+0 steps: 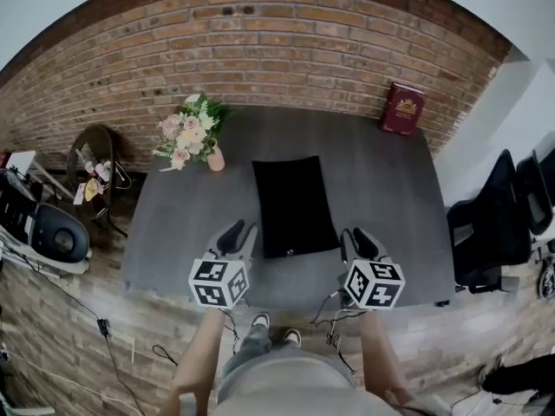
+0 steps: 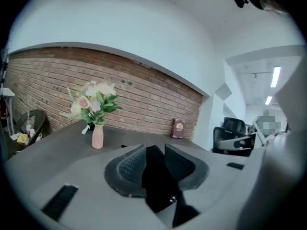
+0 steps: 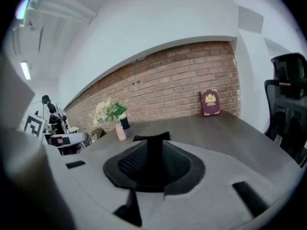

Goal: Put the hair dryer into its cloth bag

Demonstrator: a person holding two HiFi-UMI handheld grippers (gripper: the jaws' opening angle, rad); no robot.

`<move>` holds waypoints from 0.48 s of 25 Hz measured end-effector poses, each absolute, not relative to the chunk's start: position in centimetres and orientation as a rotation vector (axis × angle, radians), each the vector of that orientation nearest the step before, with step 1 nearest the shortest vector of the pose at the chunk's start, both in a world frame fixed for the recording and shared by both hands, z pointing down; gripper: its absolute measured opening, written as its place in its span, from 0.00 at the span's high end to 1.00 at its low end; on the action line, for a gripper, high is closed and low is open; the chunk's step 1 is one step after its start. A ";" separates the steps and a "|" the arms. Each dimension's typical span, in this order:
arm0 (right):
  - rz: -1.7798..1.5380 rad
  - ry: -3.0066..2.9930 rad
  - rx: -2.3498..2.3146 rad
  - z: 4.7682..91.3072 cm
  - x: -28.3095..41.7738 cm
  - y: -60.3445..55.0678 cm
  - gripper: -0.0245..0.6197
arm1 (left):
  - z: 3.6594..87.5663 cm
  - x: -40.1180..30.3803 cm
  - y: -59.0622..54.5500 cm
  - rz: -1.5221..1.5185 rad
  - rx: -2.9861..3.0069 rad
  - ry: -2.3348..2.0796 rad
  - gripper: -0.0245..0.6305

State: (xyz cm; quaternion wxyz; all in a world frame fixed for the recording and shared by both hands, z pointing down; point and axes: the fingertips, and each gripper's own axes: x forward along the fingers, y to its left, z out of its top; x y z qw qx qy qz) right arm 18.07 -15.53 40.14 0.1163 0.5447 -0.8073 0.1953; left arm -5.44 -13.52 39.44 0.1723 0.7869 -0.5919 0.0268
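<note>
Holding the left gripper (image 1: 236, 234) and right gripper (image 1: 357, 237) over the table (image 1: 381, 180), I see the black cloth bag (image 1: 293, 204) lying flat, its near end between them — left jaws apart, right jaws narrowly apart, both empty.

The black cloth bag (image 1: 295, 204) hides whatever it holds. In the left gripper view the left tongs (image 2: 154, 150) cover its sides. The red book (image 1: 401, 108) has print too small to read. The head view's bottom edge cuts off the person's forearms (image 1: 198, 358).
</note>
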 end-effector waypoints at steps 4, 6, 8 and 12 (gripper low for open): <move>0.465 -2.435 1.676 35.6 19.1 -16.0 0.96 | 35.4 -7.7 -13.2 -0.014 2.127 -1.914 0.81; 0.430 -2.462 1.697 34.0 19.4 -15.9 0.97 | 33.7 -8.2 -13.0 -0.063 2.099 -1.976 0.83; 0.403 -2.482 1.721 32.6 19.8 -15.9 0.97 | 32.2 -8.2 -12.9 -0.106 2.098 -2.000 0.89; 0.343 -2.512 1.788 29.8 21.1 -16.2 0.97 | 29.5 -7.3 -13.2 -0.153 2.153 -1.998 0.93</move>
